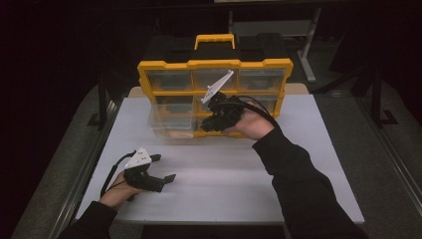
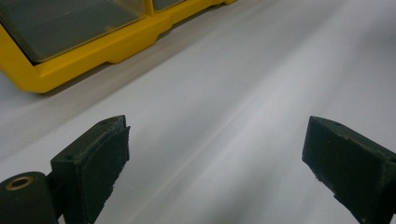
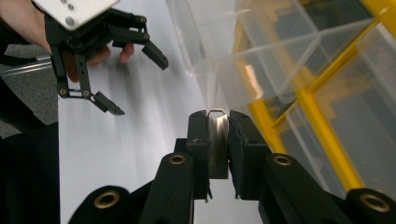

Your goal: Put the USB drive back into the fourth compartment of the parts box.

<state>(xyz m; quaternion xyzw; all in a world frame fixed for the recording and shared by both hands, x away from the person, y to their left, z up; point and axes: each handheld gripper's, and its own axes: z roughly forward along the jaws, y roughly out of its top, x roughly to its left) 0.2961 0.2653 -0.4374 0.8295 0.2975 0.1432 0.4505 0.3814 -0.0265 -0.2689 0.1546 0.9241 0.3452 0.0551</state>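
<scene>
A yellow organiser case (image 1: pixel 215 64) stands upright at the back of the white table (image 1: pixel 224 189), with clear drawers in its front. One clear drawer (image 1: pixel 171 124) sticks out at its lower left. My right gripper (image 1: pixel 209 125) is shut on the drawer's small front tab (image 3: pixel 217 135); in the right gripper view the tab sits pinched between the pads at my right gripper (image 3: pixel 218 116), with the drawer (image 3: pixel 243 42) and the yellow frame (image 3: pixel 322 126) beyond. My left gripper (image 1: pixel 163 168) rests low at the table's front left, open and empty, and its jaws (image 2: pixel 217 133) stand wide over bare table.
The case's yellow bottom edge (image 2: pixel 93 51) lies ahead of the left gripper. A black and yellow carry handle (image 1: pixel 214 40) tops the case. Dark floor and metal stand legs (image 1: pixel 306 55) surround the table. The left gripper (image 3: pixel 138 86) appears far off in the right gripper view.
</scene>
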